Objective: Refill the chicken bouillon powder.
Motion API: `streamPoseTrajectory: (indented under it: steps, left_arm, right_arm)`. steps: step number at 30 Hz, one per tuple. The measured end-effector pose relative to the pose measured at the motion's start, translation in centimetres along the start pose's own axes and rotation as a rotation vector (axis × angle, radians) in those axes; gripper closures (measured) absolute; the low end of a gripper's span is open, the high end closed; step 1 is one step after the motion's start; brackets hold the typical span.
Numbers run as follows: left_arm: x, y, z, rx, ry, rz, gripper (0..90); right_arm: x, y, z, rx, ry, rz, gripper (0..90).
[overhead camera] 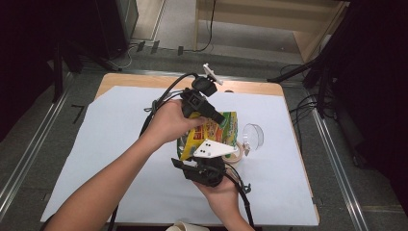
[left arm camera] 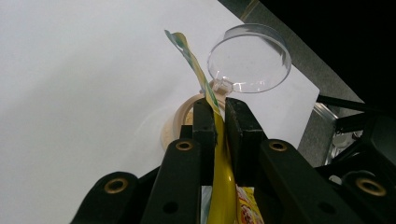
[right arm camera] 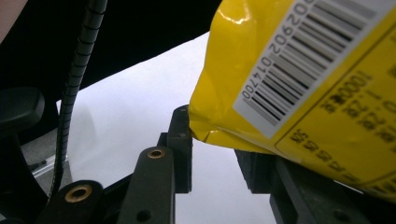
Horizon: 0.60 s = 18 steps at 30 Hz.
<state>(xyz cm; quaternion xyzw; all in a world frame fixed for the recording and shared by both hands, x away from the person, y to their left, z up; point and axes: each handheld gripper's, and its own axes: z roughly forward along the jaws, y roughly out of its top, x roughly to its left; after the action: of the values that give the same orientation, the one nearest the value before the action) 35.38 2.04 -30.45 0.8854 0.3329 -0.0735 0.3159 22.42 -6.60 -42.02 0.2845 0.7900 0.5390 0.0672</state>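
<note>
A yellow snack bag [overhead camera: 219, 131] is held up over the white sheet between both grippers. My left gripper [overhead camera: 217, 117] comes in from the far side, and in the left gripper view my left gripper [left arm camera: 220, 109] is shut on the bag's thin top edge [left arm camera: 219, 186], which sticks up past the jaws. My right gripper [overhead camera: 195, 161] sits at the bag's near end under its grey plate [overhead camera: 214, 148]. In the right gripper view the jaws of my right gripper [right arm camera: 215, 140] stand partly apart, closed on the bag's puffy barcode corner [right arm camera: 303, 84]. That corner presses the left jaw and hides the right tip.
A clear round plastic cup [overhead camera: 253, 135] [left arm camera: 250, 58] lies just right of the bag. A roll of tape [overhead camera: 236, 155] [left arm camera: 180, 116] sits beside it. White paper [overhead camera: 120, 144] covers the wooden table [overhead camera: 144, 79]. A pale object [overhead camera: 185, 226] pokes in at the near edge.
</note>
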Motion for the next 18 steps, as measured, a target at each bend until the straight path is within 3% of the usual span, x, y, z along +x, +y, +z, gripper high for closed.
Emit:
streamPoseTrajectory:
  steps: [18]
  left_arm:
    - [0.72,-0.36,0.19,0.006,-0.01,-0.019,83.7]
  right_arm:
    - [0.17,-0.07,0.15,0.013,-0.009,-0.012,69.7]
